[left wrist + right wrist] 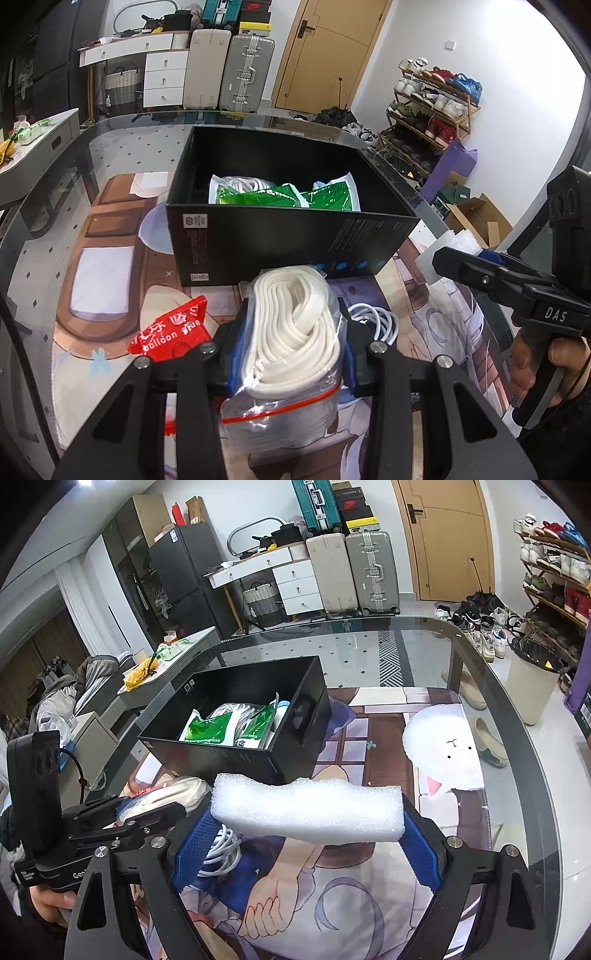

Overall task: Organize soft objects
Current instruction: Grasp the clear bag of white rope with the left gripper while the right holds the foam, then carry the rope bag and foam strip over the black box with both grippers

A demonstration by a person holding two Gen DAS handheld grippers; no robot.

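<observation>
Covering glass table (517, 709) – printed mat (369, 904), left tongs (291, 354) pinching bagged rope (295, 325), right tongs (306, 849) foam (306, 808).

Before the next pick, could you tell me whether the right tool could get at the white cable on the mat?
Probably not yet: the right tool already holds a foam block, which hangs over the white cable.

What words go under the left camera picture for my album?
Left hand-held gripper squeezes a bag of white rope before the black box.
</observation>
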